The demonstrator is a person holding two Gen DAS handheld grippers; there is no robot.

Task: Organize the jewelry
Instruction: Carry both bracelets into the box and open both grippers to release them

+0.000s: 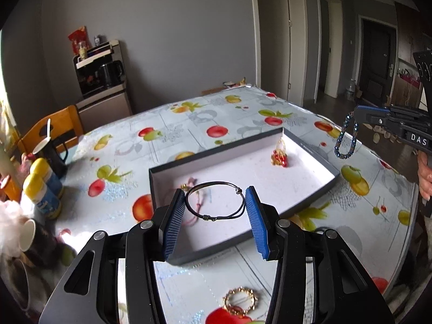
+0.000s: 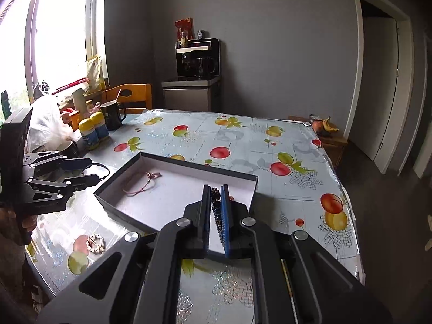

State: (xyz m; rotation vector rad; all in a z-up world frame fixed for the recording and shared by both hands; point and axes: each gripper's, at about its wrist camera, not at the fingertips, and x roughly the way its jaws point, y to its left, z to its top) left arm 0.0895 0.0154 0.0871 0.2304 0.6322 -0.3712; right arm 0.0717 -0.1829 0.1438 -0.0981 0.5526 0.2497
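A shallow dark box with a white floor (image 1: 310, 151) (image 2: 243, 175) lies on the fruit-print table. In it lie a pink cord bracelet (image 1: 198, 210) (image 2: 141, 185) and a red-and-gold bead piece (image 1: 280, 159). My left gripper (image 1: 215, 199) is open over the box's near end; a black cord bracelet (image 1: 216, 217) hangs stretched across its blue pads (image 1: 175, 216). My right gripper (image 2: 216, 191) is shut on a dark blue beaded bracelet (image 2: 215, 199), which dangles beside the box's right end in the left wrist view (image 1: 347, 137). A gold ring-shaped piece (image 1: 240, 301) (image 2: 95, 243) lies on the table outside the box.
At the table's left edge stand two yellow-capped bottles (image 1: 40, 186) (image 2: 93, 129), a black mug (image 2: 112, 116), cups and a plastic bag (image 2: 46, 124). A wooden chair (image 1: 56, 129) stands behind. The table's right edge (image 2: 348, 197) drops to the floor.
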